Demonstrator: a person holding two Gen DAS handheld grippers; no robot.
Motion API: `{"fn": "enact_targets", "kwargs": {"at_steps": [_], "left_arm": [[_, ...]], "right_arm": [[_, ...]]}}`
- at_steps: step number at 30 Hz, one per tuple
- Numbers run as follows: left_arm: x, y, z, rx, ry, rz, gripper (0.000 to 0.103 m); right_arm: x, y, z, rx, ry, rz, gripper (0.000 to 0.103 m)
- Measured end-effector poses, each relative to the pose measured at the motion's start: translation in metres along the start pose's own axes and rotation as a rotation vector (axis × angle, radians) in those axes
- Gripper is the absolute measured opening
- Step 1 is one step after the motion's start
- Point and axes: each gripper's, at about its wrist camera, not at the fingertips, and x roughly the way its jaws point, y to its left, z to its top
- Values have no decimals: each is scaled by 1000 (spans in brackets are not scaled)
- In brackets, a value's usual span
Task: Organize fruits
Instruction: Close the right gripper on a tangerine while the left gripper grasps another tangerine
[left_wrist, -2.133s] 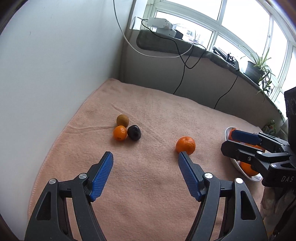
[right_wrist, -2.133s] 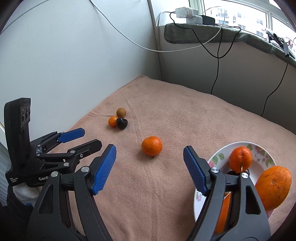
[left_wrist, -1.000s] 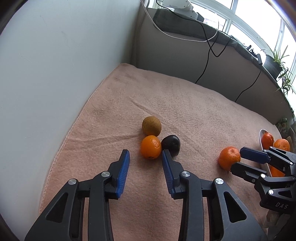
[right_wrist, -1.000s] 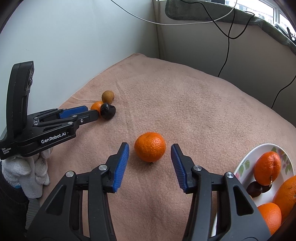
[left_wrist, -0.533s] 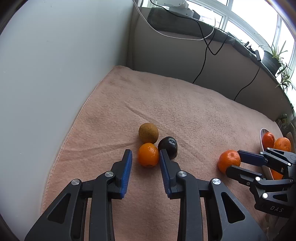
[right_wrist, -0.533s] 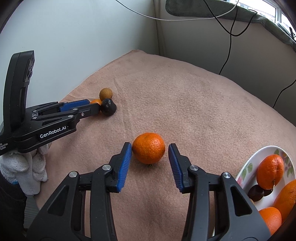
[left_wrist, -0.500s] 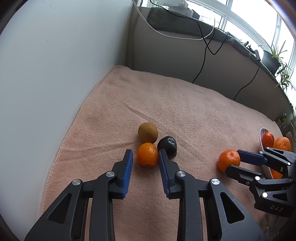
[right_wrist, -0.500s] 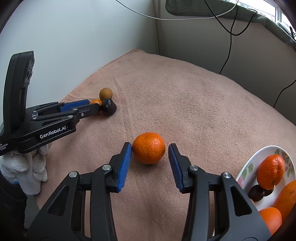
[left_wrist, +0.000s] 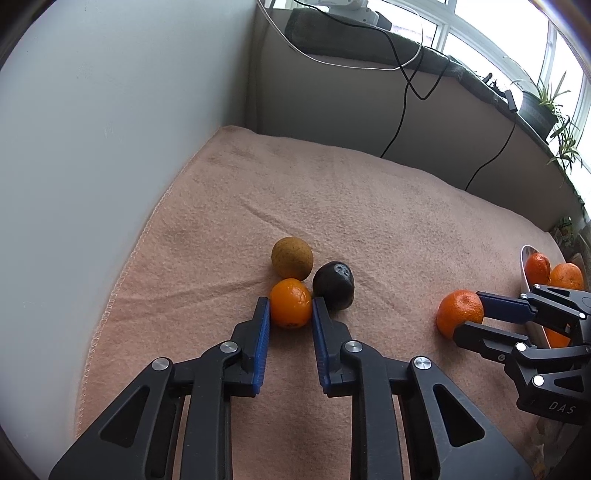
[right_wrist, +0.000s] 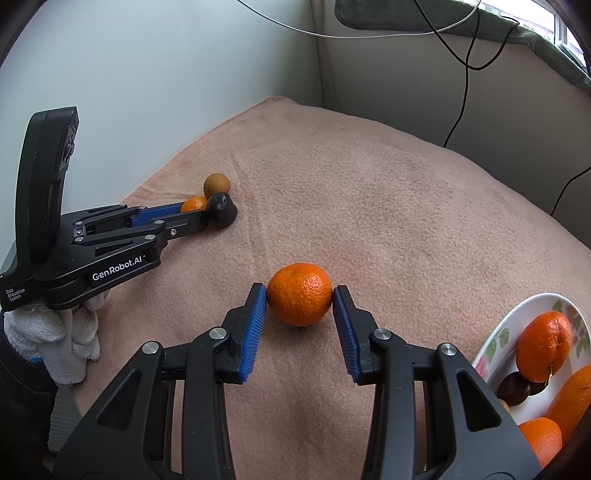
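Gripping fruit: left claw small orange, right claw mandarin; plate interior visible rightward only.

A small glossy orange lies near the pink blanket's left edge; a larger dimpled tangerine (stem down) sits mid-blanket.

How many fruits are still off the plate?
4: small orange between the left hand-held gripper pads, brown fruit and dark fruit beside it, mandarin in the right hand-held gripper.
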Motion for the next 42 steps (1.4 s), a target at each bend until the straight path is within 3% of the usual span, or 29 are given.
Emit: {"fn": "enact_targets", "kwargs": {"at_steps": [29, 42], "left_arm": [[-48, -18, -17, -4, -86, -17, 19], [-71, -57, -20, 34, -118, -105, 19]], "right_arm": [[-53, -5, -15, 16, -92, 37, 38], [-99, -29, -27, 62, -160, 31, 38]]}}
